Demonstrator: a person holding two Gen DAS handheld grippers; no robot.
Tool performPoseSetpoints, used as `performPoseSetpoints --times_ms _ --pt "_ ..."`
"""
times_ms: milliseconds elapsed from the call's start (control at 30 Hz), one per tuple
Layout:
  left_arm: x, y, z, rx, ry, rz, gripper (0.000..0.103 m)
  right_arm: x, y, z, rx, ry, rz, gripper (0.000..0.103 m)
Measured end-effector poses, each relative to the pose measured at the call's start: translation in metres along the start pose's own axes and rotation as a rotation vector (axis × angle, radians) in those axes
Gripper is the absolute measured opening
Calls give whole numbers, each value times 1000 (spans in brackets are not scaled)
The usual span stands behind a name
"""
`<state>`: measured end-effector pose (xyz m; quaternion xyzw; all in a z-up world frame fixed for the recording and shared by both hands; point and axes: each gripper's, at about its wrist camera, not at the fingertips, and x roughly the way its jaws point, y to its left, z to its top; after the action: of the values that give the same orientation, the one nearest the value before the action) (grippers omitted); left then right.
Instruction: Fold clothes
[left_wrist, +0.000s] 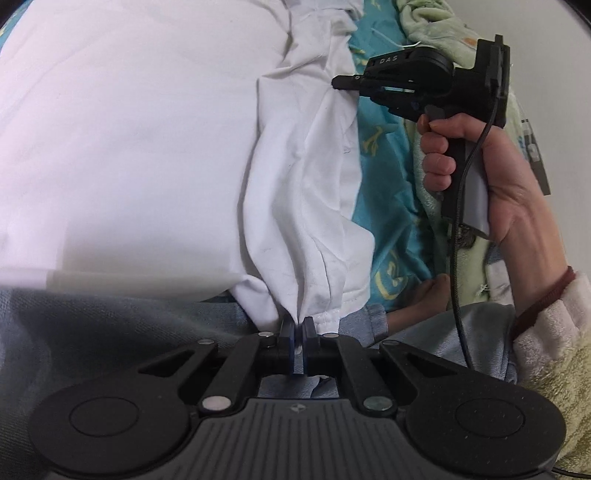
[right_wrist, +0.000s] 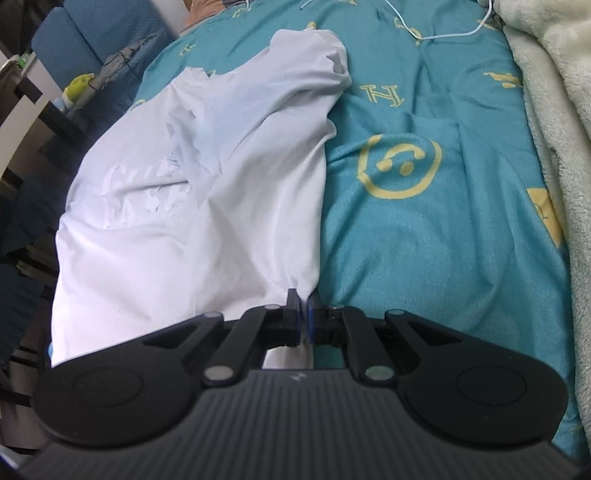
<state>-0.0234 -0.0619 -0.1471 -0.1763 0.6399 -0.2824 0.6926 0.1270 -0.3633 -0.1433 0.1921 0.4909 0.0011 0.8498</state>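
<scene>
A white T-shirt (left_wrist: 140, 140) lies spread on a teal bed sheet (left_wrist: 376, 140). My left gripper (left_wrist: 299, 325) is shut on a bunched hem corner of the shirt at the near edge. In the left wrist view a person's hand holds my right gripper (left_wrist: 341, 83), whose tips pinch the shirt's right edge farther up. The right wrist view shows the same white T-shirt (right_wrist: 207, 192), with a faint chest print, and my right gripper (right_wrist: 302, 301) shut on its near edge, where cloth sits between the blue pads.
The teal bed sheet (right_wrist: 424, 229) carries yellow printed symbols. A pale green fleece blanket (right_wrist: 554, 110) lies along the right side. A white cable (right_wrist: 436, 33) crosses the far sheet. Dark furniture (right_wrist: 33, 110) stands beyond the bed's left edge. Blue-grey trousers (left_wrist: 110, 325) show near the left gripper.
</scene>
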Motion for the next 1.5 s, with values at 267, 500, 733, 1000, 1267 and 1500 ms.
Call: performPoseSetpoints --times_ms 267,500,733,1000,1267,1500 --pt "-52 -9 -11 90 -103 -102 47 -44 9 -2 93 -149 101 9" --pt "-127 33 33 -20 -409 -51 72 -81 19 -8 104 -261 89 54" --pt "-166 113 140 -244 -636 69 75 -84 34 -19 63 -263 101 60" --pt "-144 198 246 -442 -785 48 75 -66 43 -16 71 -204 147 60" --pt "-99 257 302 -484 -765 113 75 -42 44 -1 141 -164 198 60" --pt "-82 286 332 -516 -833 71 77 -18 45 8 190 -129 215 60"
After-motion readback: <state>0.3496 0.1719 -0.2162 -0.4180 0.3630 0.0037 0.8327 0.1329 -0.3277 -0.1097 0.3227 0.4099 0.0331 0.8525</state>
